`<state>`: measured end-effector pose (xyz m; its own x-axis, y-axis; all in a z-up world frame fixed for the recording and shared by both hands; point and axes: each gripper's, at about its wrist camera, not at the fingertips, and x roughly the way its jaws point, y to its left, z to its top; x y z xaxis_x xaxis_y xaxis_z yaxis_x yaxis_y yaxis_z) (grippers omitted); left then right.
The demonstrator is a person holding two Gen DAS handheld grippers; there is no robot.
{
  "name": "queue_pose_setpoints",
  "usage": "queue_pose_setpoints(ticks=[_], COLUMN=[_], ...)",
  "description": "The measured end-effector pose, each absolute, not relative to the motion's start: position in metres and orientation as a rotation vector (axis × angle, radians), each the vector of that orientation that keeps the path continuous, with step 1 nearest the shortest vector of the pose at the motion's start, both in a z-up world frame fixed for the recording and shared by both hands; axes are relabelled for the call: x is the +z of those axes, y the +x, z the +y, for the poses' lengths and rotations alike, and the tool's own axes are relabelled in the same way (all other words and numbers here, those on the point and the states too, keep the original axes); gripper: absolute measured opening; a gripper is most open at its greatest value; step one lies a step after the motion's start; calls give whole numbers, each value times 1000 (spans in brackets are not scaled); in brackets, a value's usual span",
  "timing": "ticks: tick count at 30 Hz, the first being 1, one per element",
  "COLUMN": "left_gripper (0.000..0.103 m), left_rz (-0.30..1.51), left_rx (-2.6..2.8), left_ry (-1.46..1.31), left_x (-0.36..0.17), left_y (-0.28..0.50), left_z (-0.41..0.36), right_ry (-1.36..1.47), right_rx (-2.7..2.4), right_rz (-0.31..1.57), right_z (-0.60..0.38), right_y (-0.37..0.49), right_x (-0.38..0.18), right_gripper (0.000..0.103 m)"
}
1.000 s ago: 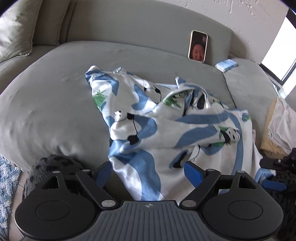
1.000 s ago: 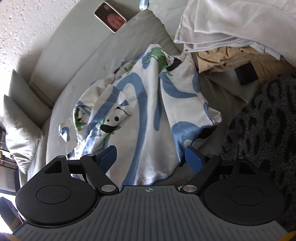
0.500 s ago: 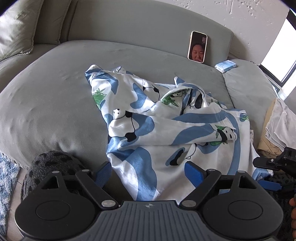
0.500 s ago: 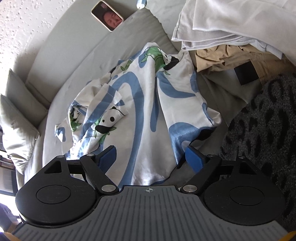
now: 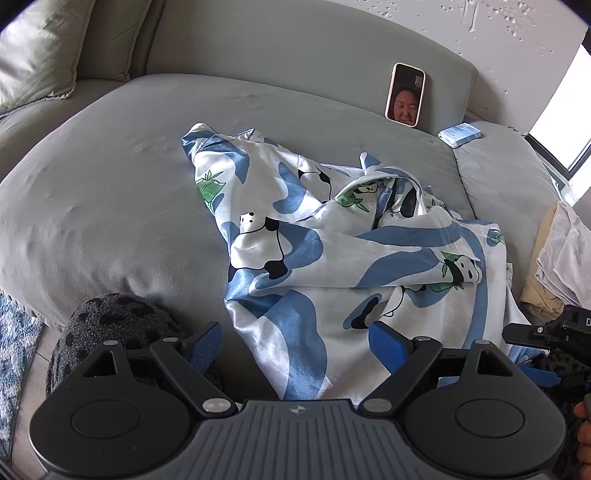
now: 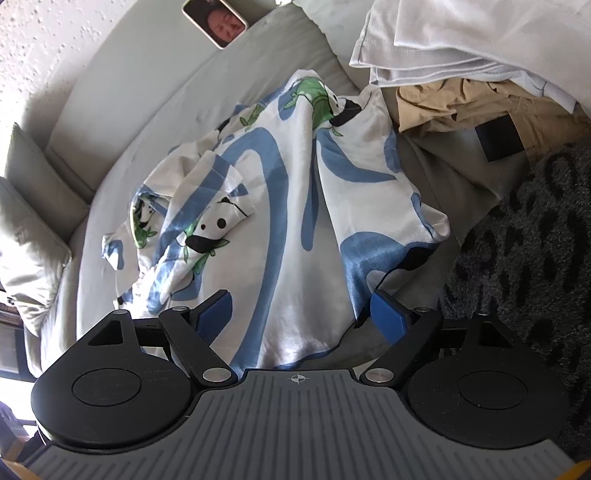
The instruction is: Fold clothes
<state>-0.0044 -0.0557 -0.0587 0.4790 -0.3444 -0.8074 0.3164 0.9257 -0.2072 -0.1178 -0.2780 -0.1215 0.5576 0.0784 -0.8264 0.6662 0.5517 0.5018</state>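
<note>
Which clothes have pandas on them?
The crumpled white-and-blue garment on the grey sofa. The folded white clothes and tan clothes beside it are plain.

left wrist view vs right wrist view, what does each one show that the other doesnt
Only the left wrist view shows the blue patterned rug, the small blue packet on the sofa, and the right tongs from outside. Only the right wrist view shows the tan garment with its black patch clearly. Both show the crumpled panda-print garment on the grey sofa, the propped phone, the white folded clothes, and open tongs.
</note>
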Motion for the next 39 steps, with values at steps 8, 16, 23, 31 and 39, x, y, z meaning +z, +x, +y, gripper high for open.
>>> queue_pose_setpoints(ticks=[8, 16, 23, 31, 39], left_gripper=[86, 87, 87, 87, 88], left_rz=[981, 949, 955, 956, 937], left_rx=[-389, -335, -303, -263, -236], left_ry=[-43, -80, -130, -190, -266], left_x=[-56, -50, -53, -58, -54], left_y=[0, 10, 18, 26, 28], left_z=[-51, -31, -13, 9, 24], right_ry=[894, 809, 380, 117, -34], right_rx=[-408, -317, -311, -247, -160], right_rz=[904, 938, 1021, 731, 92], right_z=[-276, -248, -196, -174, -194], right_y=[-93, -32, 37, 73, -4], right_x=[-125, -128, -135, -87, 54], right_gripper=[92, 101, 91, 9, 10])
